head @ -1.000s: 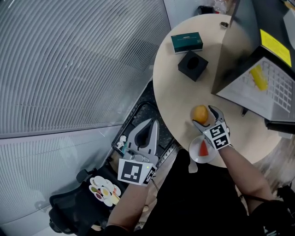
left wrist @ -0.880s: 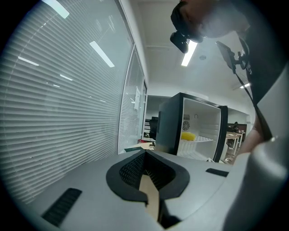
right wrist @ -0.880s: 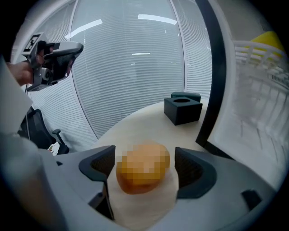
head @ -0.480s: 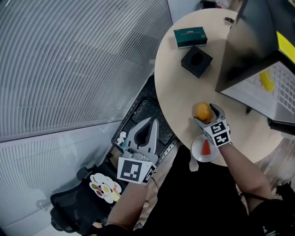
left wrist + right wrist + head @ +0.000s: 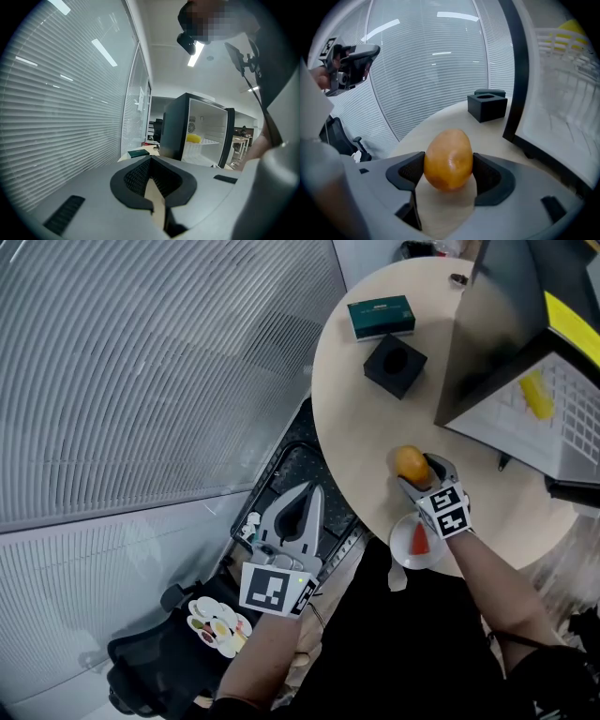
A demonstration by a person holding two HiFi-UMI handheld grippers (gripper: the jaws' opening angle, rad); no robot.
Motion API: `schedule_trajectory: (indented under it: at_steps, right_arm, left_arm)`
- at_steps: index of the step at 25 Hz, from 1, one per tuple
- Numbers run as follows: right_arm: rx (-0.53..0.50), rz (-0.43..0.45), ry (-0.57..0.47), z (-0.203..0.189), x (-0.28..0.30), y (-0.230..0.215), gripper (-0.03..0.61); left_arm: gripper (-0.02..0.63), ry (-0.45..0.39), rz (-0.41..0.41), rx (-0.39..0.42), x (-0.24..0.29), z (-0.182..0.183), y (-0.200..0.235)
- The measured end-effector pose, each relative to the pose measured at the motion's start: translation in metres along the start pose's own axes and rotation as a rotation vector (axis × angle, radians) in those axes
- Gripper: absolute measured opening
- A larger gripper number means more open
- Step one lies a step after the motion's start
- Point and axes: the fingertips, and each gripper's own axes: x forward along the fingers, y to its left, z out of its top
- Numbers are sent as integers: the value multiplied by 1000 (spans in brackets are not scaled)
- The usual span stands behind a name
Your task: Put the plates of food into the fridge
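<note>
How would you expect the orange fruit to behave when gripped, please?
The orange fruit looks egg-shaped, so it would probably roll if released on the flat table. Its glossy skin may be slippery.

An orange-brown fruit (image 5: pixel 449 159) is sitting between the black pads (image 5: pixel 490 176) of the grey right gripper (image 5: pixel 448 165), whose jaws have just been closing on it. Its cube (image 5: pixel 447 512) is showing black-and-white squares. Behind the gripper a white plate (image 5: pixel 397 545) is carrying a red wedge (image 5: pixel 420 540); ahead, a black box (image 5: pixel 486 105) is standing on the beige bench (image 5: pixel 497 136).
</note>
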Motion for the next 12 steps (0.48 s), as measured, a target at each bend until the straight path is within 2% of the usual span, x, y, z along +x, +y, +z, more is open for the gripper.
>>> schedule_trajectory:
  at_steps: [12]
  right_arm:
    - [-5, -38, -72, 22, -34, -11, 334]
  left_arm:
    - [3, -43, -48, 36, 1, 21, -23]
